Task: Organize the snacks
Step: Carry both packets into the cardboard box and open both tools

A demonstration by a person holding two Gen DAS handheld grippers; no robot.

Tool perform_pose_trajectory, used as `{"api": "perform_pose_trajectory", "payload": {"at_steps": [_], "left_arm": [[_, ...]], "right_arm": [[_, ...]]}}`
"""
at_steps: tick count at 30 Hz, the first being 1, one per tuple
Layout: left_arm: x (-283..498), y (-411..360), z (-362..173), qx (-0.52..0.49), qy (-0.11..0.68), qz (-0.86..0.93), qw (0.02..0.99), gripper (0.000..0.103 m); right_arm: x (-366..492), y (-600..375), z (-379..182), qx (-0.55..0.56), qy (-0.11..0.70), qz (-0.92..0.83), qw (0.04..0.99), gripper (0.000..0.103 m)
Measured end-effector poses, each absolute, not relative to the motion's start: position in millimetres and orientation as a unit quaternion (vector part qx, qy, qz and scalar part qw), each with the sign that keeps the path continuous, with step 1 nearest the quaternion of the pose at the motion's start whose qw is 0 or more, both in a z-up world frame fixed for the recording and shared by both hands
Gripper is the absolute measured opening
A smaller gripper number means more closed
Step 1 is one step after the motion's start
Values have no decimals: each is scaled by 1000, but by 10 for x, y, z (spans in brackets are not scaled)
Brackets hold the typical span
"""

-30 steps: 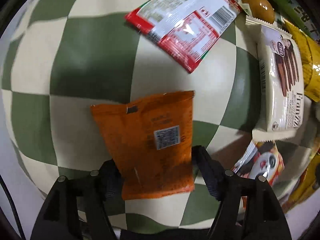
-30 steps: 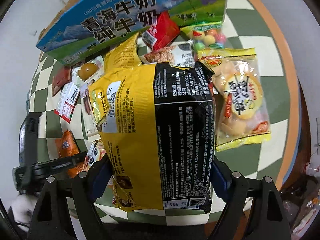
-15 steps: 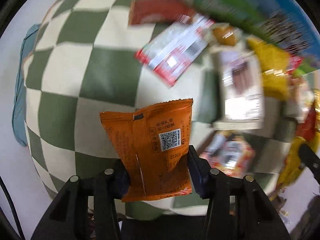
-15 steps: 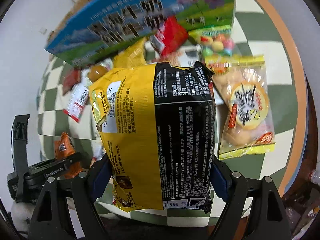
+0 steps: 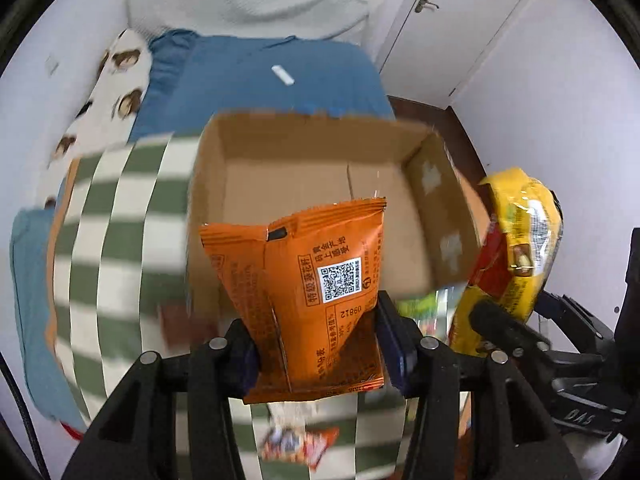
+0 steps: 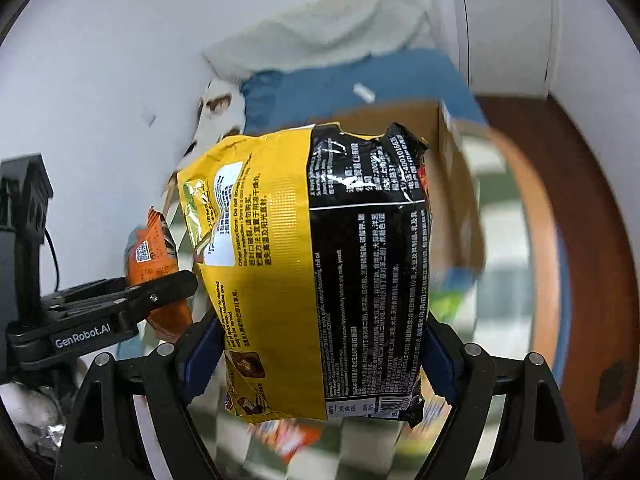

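My left gripper (image 5: 316, 344) is shut on a small orange snack packet (image 5: 316, 288) and holds it up in front of an open cardboard box (image 5: 320, 184) whose inside looks bare. My right gripper (image 6: 316, 356) is shut on a large yellow and black noodle bag (image 6: 320, 264), held in the air. That bag also shows at the right of the left wrist view (image 5: 516, 256). The left gripper with the orange packet (image 6: 154, 248) shows at the left of the right wrist view. The box (image 6: 456, 184) lies behind the bag there.
The green and white checked tablecloth (image 5: 116, 248) lies under the box, with blurred snack packets (image 5: 296, 444) below the grippers. A blue bed cover (image 5: 260, 80) and white pillow lie beyond. White cupboard doors (image 5: 460, 20) stand at the back right.
Both grippers lifted their packets off the table and tilted up toward the open cardboard box. The snack pile dropped out of view below; the room behind came into view.
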State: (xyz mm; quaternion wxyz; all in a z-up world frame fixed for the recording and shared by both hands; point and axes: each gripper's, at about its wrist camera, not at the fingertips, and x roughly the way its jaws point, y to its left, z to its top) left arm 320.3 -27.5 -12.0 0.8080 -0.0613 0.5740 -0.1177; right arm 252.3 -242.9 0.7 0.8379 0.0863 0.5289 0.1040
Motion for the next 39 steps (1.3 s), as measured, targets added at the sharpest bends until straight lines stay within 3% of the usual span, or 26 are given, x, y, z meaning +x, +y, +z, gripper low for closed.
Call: {"api": "perform_pose_trajectory", "payload": {"at_steps": [7, 15, 22, 23, 24, 25, 27, 39], "left_arm": [[4390, -489, -680, -63, 628, -96, 769, 47], [4942, -601, -1437, -63, 688, -85, 718, 47], [5165, -639, -1729, -50, 715, -79, 693, 50], [5174, -636, -1757, -48, 719, -76, 689, 51], [5177, -630, -1765, -50, 720, -75, 688, 60], [5183, -615, -1764, -54, 719, -76, 689, 76], [5184, -585, -1763, -53, 715, -73, 693, 89], [4758, -379, -1398, -55, 673, -54, 735, 90]], "right_arm": [[3758, -2466, -432, 54, 571, 81, 815, 87], [4604, -2355, -1319, 30, 658, 67, 750, 87], [4950, -2432, -1855, 56, 700, 76, 708, 91], [4991, -2428, -1887, 59, 706, 75, 702, 94], [5005, -2501, -1919, 60, 709, 72, 699, 98], [5033, -2517, -1934, 59, 708, 74, 700, 98], [4968, -2493, -1928, 48, 709, 75, 699, 98], [4479, -2560, -1422, 42, 687, 54, 724, 98]]}}
